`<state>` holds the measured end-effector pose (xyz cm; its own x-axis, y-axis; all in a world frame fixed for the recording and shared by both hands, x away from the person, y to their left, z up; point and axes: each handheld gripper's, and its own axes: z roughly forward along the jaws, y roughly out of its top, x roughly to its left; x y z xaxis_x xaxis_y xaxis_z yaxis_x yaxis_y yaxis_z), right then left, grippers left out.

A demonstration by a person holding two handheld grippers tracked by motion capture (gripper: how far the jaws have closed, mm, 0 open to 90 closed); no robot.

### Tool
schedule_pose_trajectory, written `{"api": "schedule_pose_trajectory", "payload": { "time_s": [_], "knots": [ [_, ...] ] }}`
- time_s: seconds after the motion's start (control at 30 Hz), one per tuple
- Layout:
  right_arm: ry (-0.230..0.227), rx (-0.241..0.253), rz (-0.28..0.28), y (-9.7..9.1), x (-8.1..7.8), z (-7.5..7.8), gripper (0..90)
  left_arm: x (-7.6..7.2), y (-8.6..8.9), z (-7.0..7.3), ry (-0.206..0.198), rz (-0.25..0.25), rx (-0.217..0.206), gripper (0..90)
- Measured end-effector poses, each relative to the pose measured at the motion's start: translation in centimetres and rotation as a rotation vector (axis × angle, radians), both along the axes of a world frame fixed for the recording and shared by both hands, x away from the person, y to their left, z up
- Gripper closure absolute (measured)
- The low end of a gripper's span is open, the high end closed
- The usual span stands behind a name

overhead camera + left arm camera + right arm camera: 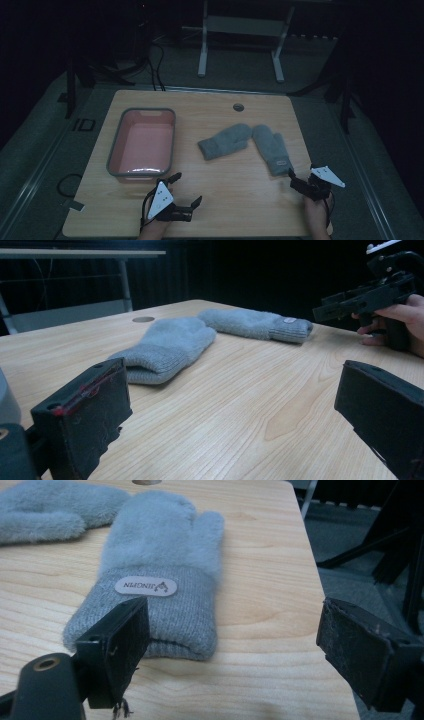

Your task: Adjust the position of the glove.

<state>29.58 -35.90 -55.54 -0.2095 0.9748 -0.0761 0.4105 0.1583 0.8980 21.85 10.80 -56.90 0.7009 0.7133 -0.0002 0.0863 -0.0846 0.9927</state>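
Dim light covers a pale wooden table (225,200) seen from above, with dark floor and a white stand behind it. Two grey mittens are laid near the table's middle: a left mitten (224,141) lying crosswise and a right mitten (272,148) with a small white label on its cuff. A pink tub (113,150) with a grey rim is placed well to their left. The left gripper (188,192) is held low near the front edge, its jaws spread wide and empty. The right gripper (291,174) is held just short of the labelled cuff, jaws also wide, nothing between them. The step in hand is judged to be the approach to the right mitten; next, the cuff would need to be straddled and pinched.
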Motion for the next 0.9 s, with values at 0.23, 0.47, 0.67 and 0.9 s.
{"api": "schedule_pose_trajectory", "payload": {
  "time_s": [0.23,0.47,0.67,0.9],
  "knots": [
    [0.031,-0.029,0.013,0.4,-0.1,0.3,13.4,0.1,0.1,0.0,-0.001,0.001,-0.004,1.7],
    [0.024,-0.022,0.006,0.5,-0.5,2.2,13.8,0.1,0.1,0.0,-0.001,0.003,0.001,1.7],
    [0.050,0.020,0.032,0.3,0.3,4.8,13.7,-0.3,-0.3,-0.1,-0.029,-0.017,0.037,1.7],
    [0.074,0.019,0.144,1.4,2.2,7.8,13.4,-0.3,-0.2,0.0,-0.026,-0.024,0.033,1.7]
  ]
}}
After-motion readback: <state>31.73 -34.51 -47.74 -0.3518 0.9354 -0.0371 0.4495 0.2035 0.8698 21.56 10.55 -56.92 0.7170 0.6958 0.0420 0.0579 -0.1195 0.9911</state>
